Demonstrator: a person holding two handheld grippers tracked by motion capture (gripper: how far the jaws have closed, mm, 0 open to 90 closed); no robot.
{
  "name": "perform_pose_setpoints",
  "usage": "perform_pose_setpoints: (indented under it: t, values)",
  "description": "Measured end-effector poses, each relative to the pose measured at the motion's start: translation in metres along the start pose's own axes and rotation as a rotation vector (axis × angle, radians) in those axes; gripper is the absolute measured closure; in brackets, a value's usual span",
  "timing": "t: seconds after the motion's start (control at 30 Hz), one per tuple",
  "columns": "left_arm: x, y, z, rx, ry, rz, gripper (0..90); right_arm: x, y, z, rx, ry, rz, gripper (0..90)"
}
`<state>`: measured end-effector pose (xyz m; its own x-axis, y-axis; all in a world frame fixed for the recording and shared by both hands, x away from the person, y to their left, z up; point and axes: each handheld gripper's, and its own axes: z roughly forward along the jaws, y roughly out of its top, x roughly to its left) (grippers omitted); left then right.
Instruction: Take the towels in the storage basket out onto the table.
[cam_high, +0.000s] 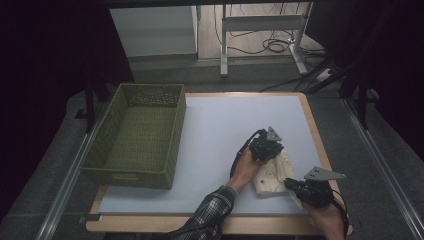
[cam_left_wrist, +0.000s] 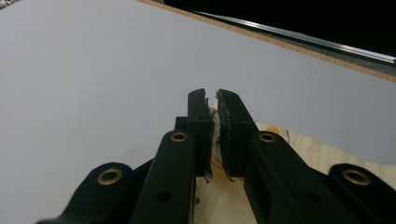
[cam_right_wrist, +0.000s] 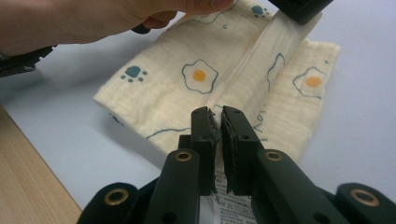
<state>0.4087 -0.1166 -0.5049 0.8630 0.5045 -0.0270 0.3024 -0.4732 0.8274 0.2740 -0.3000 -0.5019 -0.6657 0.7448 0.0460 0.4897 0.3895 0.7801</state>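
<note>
A cream cloth (cam_high: 272, 176) printed with fried eggs and blue paw marks lies folded at the table's near right. My left gripper (cam_high: 269, 157) is over its far edge, jaws shut on a fold of the cloth (cam_left_wrist: 299, 144). In the left gripper view, the left gripper (cam_left_wrist: 215, 100) has a thin strip of fabric between its pads. My right gripper (cam_high: 290, 184) is at the near right corner. In the right gripper view, the right gripper (cam_right_wrist: 219, 116) is shut on the cloth (cam_right_wrist: 187, 79) at its hem, by a printed label. The ridge of fabric runs up to the left gripper (cam_right_wrist: 301, 9).
An olive woven basket (cam_high: 127, 176) stands at the left of the white table top (cam_high: 220, 125), with nothing inside. The table's wooden edge (cam_high: 320, 145) runs close to the cloth's right. A hand (cam_right_wrist: 93, 18) holds the left gripper beside the cloth.
</note>
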Motion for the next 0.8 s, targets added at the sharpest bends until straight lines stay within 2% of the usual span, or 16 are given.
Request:
perform_pose_setpoints:
  t: [0.07,0.1,0.13,0.23,0.33,0.5,0.57,0.73,0.8]
  values:
    - [-0.001,0.0,0.002,0.002,-0.002,0.001,78.5,-0.001,-0.001,0.0,0.002,-0.003,0.0,83.3]
    - [-0.002,0.0,0.003,-0.005,0.001,-0.011,78.5,-0.001,-0.002,0.0,0.004,-0.005,0.002,83.0]
    - [-0.002,0.0,0.003,-0.014,0.007,-0.017,70.8,-0.002,-0.003,0.0,0.005,-0.007,0.003,81.7]
    - [0.002,0.002,-0.006,-0.035,0.03,-0.025,57.4,-0.005,-0.005,-0.007,0.004,-0.026,0.009,76.2]
    - [0.008,0.002,-0.016,-0.049,0.05,-0.037,50.7,-0.01,-0.005,-0.015,-0.001,-0.05,0.015,73.0]
    - [0.015,-0.003,-0.029,-0.037,0.076,-0.027,49.2,-0.017,-0.004,-0.024,0.006,-0.083,0.023,70.3]
    - [0.02,-0.009,-0.041,-0.033,0.088,-0.028,48.2,-0.021,0.0,-0.029,-0.002,-0.106,0.022,67.7]
    - [0.024,-0.019,-0.054,-0.025,0.072,-0.036,47.1,-0.022,0.007,-0.03,-0.004,-0.115,0.021,63.5]
    - [0.023,-0.026,-0.058,-0.005,0.065,-0.032,46.6,-0.022,0.01,-0.026,-0.001,-0.116,0.018,61.4]
